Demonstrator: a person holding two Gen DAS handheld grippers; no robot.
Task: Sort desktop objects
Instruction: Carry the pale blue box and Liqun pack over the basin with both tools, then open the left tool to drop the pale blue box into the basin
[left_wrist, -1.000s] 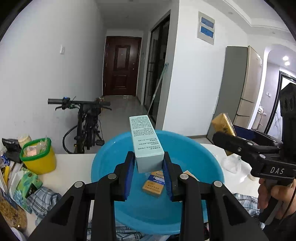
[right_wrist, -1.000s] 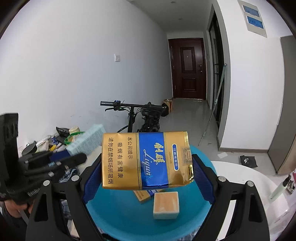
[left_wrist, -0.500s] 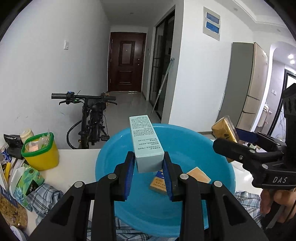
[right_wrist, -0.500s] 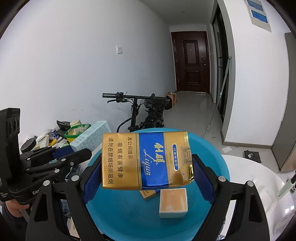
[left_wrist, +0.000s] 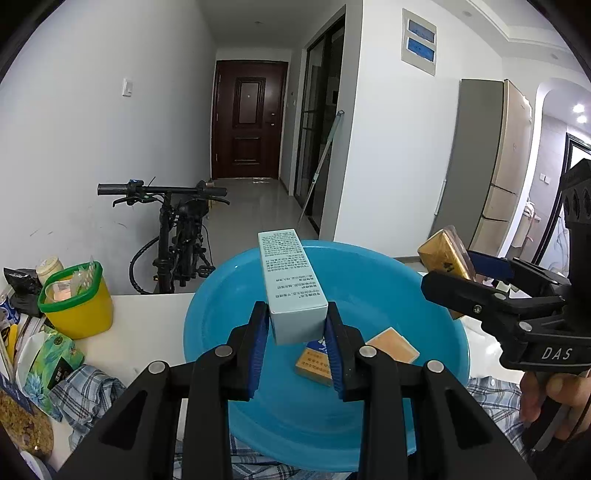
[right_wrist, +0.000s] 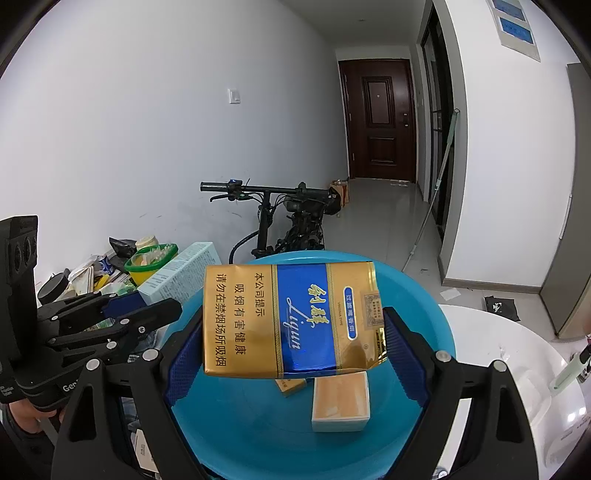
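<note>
While both grippers' fingers clamp cartons, the blue basin (left_wrist: 424, 280) lies open below.

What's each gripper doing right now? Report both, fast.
Left gripper: shut on the pale green box, held over the blue basin.
Right gripper: shut on the gold and blue cigarette pack, also over the basin.

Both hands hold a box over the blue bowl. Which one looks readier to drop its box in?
Right, slightly: its gold-and-blue pack hangs over the round blue plastic basin's middle; the left's pale green carton sits nearer the rim.
</note>
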